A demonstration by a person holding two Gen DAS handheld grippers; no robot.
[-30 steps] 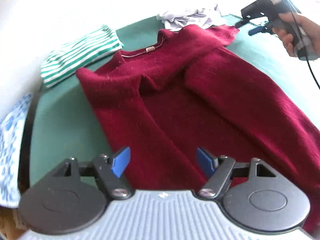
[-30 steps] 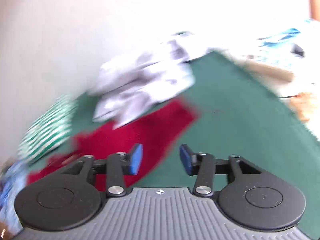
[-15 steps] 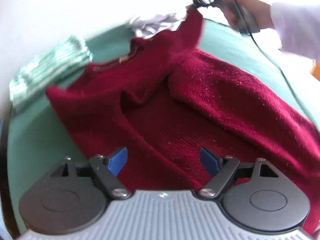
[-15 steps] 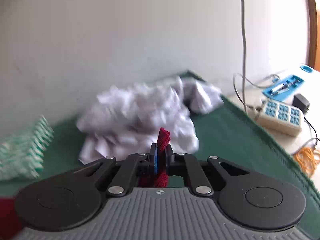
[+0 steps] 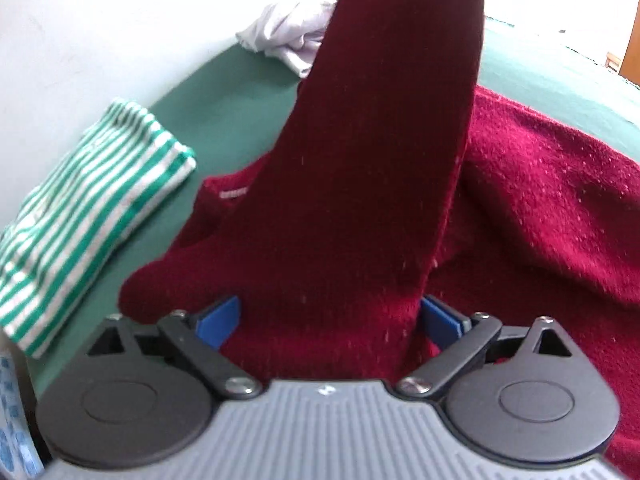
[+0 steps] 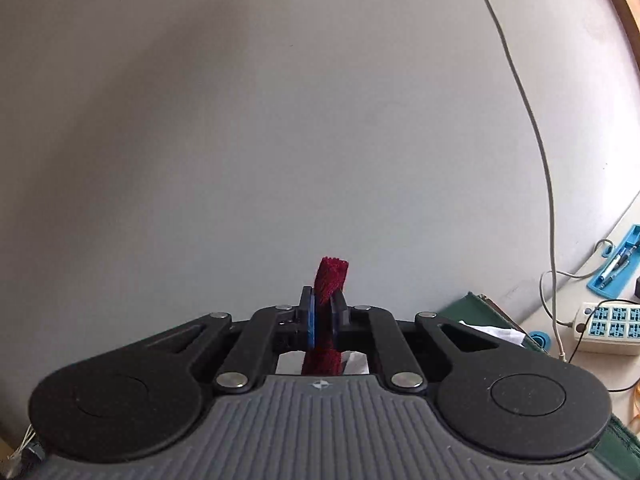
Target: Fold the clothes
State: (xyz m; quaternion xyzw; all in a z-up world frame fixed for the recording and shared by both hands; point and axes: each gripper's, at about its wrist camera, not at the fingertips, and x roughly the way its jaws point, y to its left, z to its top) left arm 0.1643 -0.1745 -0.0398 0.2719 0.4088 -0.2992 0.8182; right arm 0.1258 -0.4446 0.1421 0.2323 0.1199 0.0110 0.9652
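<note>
A dark red knitted sweater (image 5: 540, 200) lies on the green table cover (image 5: 240, 80). One sleeve (image 5: 380, 140) of it is pulled up steeply out of the top of the left wrist view. My left gripper (image 5: 328, 320) is open, its blue pads on either side of the base of the raised sleeve. My right gripper (image 6: 324, 320) is shut on the sleeve's cuff (image 6: 331, 276), held high and facing the wall. The right gripper itself is out of sight in the left wrist view.
A folded green-and-white striped garment (image 5: 92, 200) lies at the left on the table. A crumpled white garment (image 5: 292, 36) lies at the back by the wall. A power strip (image 6: 604, 326) and a cable (image 6: 532, 128) are at the right.
My right gripper closed on the sleeve's cuff and lifted it high, so the sleeve now hangs up over the sweater. My left gripper moved in close to the sleeve's base.
</note>
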